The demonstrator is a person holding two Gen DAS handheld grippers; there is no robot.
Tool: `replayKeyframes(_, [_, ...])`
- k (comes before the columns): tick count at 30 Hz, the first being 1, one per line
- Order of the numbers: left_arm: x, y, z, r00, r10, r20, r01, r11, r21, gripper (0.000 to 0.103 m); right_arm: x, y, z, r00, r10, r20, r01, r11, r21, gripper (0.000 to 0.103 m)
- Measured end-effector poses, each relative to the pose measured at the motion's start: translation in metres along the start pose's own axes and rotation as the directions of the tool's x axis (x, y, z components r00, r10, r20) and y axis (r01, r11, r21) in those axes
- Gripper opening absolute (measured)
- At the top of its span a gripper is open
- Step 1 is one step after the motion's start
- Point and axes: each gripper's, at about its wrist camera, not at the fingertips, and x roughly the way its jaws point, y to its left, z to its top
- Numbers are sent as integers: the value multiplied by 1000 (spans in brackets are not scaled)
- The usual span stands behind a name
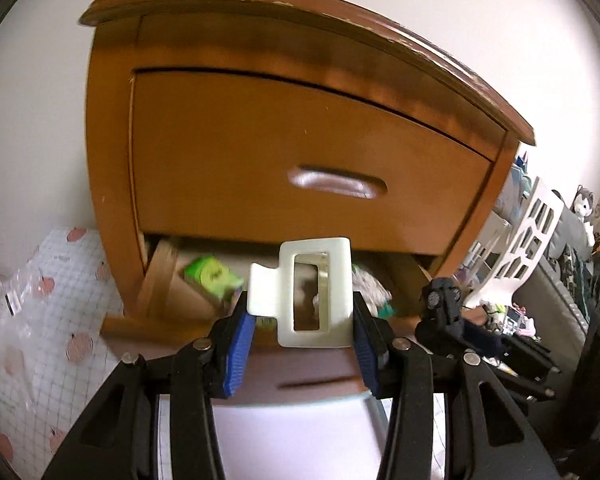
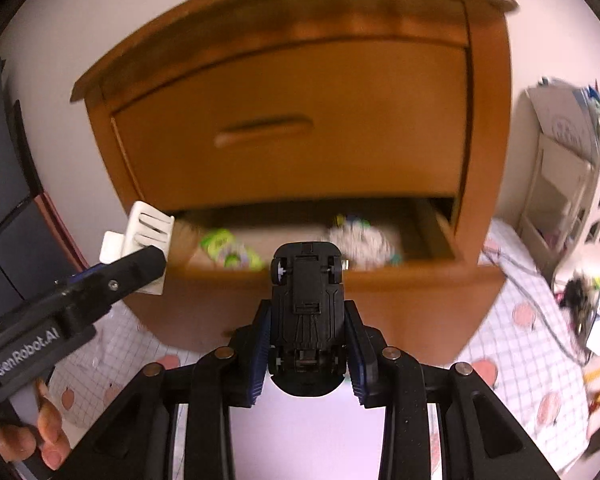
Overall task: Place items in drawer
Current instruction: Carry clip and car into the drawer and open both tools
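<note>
A wooden nightstand [image 1: 260, 140] fills both views, its lower drawer [image 2: 380, 284] pulled out. My left gripper [image 1: 304, 320] is shut on a cream rectangular hair claw clip [image 1: 312, 292], held just in front of the drawer opening. The same hair claw clip [image 2: 144, 224] shows in the right wrist view at the drawer's left corner. My right gripper [image 2: 306, 344] is shut on a black toy car [image 2: 306, 308], underside toward the camera, nose toward the drawer. The black toy car [image 1: 444, 304] also appears right of the clip. Inside the drawer lie a green packet [image 2: 228, 250] and a whitish bundle [image 2: 358, 246].
The upper drawer [image 2: 292, 136] is closed. A checked plastic sheet with pink prints [image 1: 48, 320] covers the floor. A white cut-out rack [image 1: 528, 232] and clutter stand to the right. A hand [image 2: 40, 436] grips the left tool's handle.
</note>
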Motion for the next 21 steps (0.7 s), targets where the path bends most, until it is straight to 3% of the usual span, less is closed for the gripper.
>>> replayKeyframes(6, [28, 6, 16, 999, 23, -35, -23, 1000, -1, 48, 25, -10, 33, 999, -47, -15, 47, 999, -19, 35])
replayKeyframes(12, [51, 14, 21, 997, 39, -66, -40, 999, -14, 48, 48, -19, 41, 995, -77, -58, 76, 997, -17, 35])
replayKeyframes(15, [56, 15, 21, 996, 44, -75, -46, 999, -20, 57, 55, -23, 41, 996, -71, -59, 70, 997, -6, 37])
replayKeyframes(21, [57, 19, 18, 996, 45, -78, -47, 998, -35, 66, 56, -25, 42, 996, -73, -55, 74, 997, 2, 52])
